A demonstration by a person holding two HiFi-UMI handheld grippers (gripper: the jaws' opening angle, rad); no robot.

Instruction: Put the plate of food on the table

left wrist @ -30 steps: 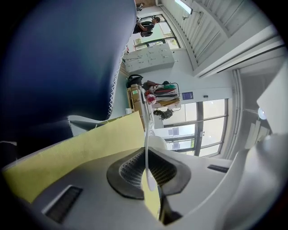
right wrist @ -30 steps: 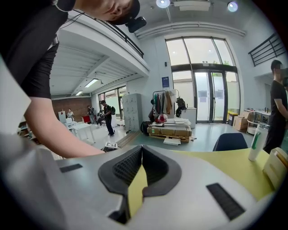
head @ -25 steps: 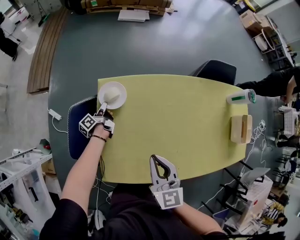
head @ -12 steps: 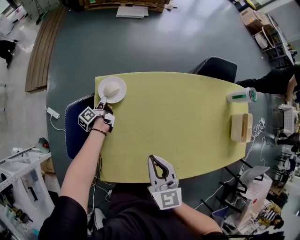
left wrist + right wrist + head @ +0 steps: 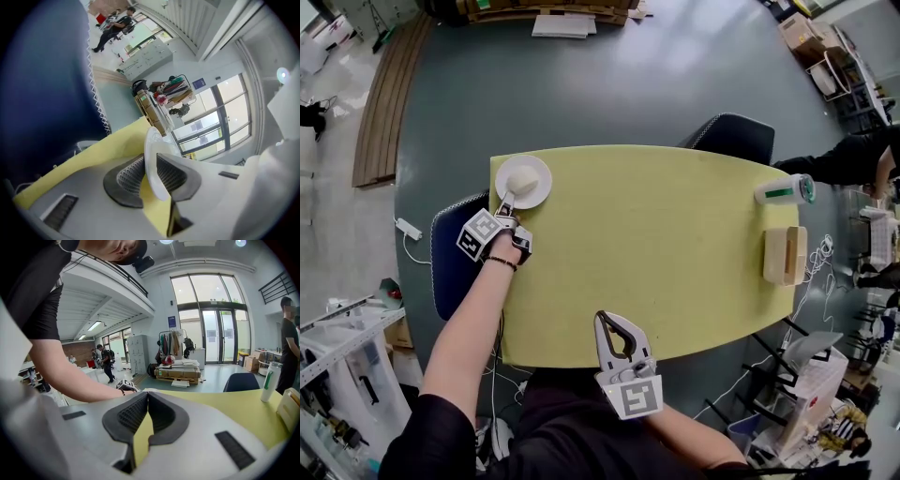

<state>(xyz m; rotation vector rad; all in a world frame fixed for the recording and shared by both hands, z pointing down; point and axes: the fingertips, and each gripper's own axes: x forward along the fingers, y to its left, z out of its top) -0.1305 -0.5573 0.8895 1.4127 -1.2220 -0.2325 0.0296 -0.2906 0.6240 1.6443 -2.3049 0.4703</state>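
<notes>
A white plate (image 5: 524, 181) with a pale mound of food rests at the far left corner of the yellow table (image 5: 656, 253). My left gripper (image 5: 504, 206) is shut on the plate's near rim; in the left gripper view the rim (image 5: 153, 165) stands pinched between the dark pads. My right gripper (image 5: 617, 335) hovers over the table's near edge, shut with nothing in it, its pads meeting in the right gripper view (image 5: 146, 405).
A white and green bottle (image 5: 784, 192) and a wooden box (image 5: 785, 255) sit at the table's right end. Dark chairs stand at the left (image 5: 450, 253) and far side (image 5: 733, 141). A person (image 5: 853, 164) sits at the right.
The plate and my left gripper have shifted slightly toward the table's far left corner. My right gripper has stayed put.
</notes>
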